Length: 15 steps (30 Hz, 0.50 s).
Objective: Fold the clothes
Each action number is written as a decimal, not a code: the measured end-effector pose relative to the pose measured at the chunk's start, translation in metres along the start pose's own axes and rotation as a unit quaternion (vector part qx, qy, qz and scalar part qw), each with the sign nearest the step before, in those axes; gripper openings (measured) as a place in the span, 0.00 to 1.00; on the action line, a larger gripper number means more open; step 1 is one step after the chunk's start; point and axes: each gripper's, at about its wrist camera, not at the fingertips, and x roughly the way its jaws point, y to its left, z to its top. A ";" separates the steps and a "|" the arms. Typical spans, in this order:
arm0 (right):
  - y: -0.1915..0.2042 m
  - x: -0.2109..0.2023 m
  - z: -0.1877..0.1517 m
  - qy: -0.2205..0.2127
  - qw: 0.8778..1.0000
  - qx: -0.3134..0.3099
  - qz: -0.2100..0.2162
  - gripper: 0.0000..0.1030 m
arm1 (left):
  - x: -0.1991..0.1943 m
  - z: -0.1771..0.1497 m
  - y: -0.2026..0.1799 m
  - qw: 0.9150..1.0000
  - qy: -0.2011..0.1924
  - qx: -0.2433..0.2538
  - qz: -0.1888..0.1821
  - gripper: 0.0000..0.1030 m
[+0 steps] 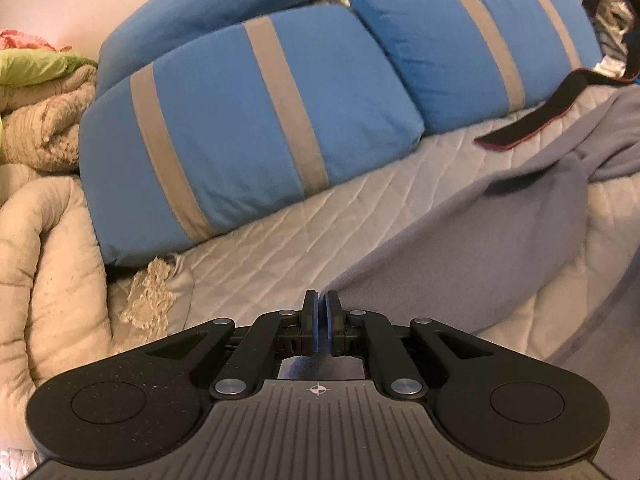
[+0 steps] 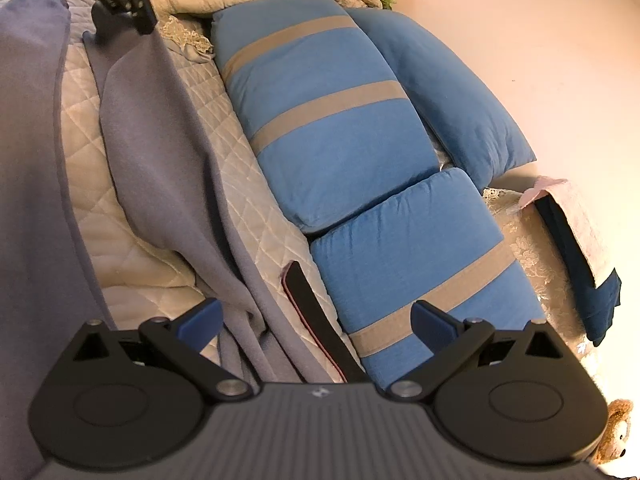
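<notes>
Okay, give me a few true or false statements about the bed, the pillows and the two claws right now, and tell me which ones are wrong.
1. The left claw is shut on a corner of the grey-blue garment. True.
2. The right claw is clamped on a pillow. False: its fingers are spread and grip nothing.
3. Two blue pillows with beige stripes lie on the quilted bedspread. True.
4. The dark strap lies on top of a pillow. False: it lies on the bedspread beside the pillows.
5. The garment is already folded into a neat square. False: it lies spread and rumpled.
</notes>
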 end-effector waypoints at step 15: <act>0.002 0.001 -0.001 0.000 1.000 -0.005 0.000 1.00 | 0.003 -0.064 0.129 0.913 0.013 -0.407 0.019 0.66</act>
